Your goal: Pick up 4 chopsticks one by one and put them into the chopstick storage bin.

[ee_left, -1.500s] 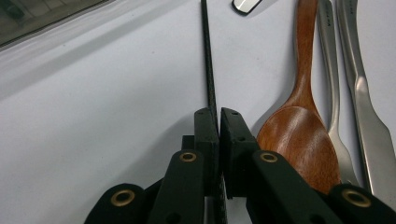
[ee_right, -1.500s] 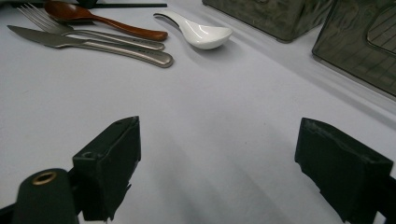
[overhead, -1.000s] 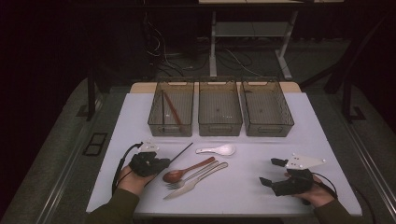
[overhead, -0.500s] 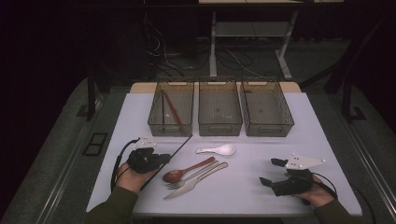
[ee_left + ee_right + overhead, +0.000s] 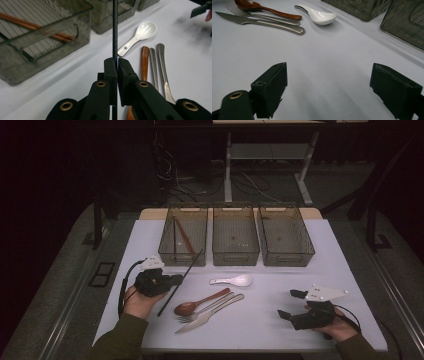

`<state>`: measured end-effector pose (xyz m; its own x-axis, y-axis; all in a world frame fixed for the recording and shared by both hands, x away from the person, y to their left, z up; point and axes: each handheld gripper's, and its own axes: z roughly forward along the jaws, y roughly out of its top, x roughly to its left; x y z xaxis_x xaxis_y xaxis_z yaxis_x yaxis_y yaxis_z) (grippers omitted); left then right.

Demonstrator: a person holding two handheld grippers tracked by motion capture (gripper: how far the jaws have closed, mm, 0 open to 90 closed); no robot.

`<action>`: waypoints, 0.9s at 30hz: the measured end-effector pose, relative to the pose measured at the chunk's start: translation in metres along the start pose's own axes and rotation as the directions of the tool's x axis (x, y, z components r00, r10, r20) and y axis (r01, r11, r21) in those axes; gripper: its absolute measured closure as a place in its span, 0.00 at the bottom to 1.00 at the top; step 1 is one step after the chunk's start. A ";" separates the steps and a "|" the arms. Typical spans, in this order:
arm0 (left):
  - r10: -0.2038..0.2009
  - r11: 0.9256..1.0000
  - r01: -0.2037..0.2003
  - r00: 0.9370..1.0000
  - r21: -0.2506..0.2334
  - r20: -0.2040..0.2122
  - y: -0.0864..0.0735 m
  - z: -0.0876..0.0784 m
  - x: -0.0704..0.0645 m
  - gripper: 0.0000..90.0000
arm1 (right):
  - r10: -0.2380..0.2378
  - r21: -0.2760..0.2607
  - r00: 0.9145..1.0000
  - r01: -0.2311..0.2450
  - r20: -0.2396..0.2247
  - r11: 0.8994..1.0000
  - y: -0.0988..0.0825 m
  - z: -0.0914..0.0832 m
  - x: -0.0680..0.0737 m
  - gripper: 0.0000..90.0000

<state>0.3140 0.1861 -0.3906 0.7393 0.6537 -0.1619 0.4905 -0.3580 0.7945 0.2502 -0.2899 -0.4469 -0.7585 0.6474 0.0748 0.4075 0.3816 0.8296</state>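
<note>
Worktop [image 5: 280,320] is being cleared of utensils into 3 smoked-plastic bins at the back, and imo it's being left at an early stage. Left bin [image 5: 183,251] is already being occupied by reddish wooden chopsticks [image 5: 184,239]; middle bin [image 5: 235,255] and right bin [image 5: 292,257] are being left empty afaict.

Left claw [image 5: 175,279] is being kept clamped tight on a black chopstick [image 5: 181,281], approx mid-length, w/ the stick being held off the surface and its tip being pointed toward the left bin's front wall. Looks like that drop-off is being lined up, not done yet.

Right claw [image 5: 290,304] is being rested low near the front right edge, jaws being held wide apart w/ nothing between them.

Being left loose mid-worktop: knife [image 5: 210,312], fork [image 5: 205,310], wooden spoon [image 5: 200,302], white soup spoon [image 5: 232,280].
</note>
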 end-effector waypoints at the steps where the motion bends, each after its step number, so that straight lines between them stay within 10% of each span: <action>1: -0.002 1.000 0.002 1.000 -0.007 -0.001 0.001 0.000 0.001 0.95 | 0.000 0.000 1.000 0.000 0.000 1.000 0.000 0.000 0.000 0.16; 27: 0.005 0.990 -0.010 0.999 -0.141 -0.033 0.079 -0.009 0.031 0.95 | 0.003 0.003 1.000 -0.003 0.004 1.000 0.000 0.000 -0.001 0.16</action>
<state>0.3720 0.1838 -0.3276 0.7263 0.6733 -0.1384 0.4132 -0.2667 0.8707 0.2513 -0.2907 -0.4474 -0.7554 0.6510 0.0751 0.4115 0.3819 0.8276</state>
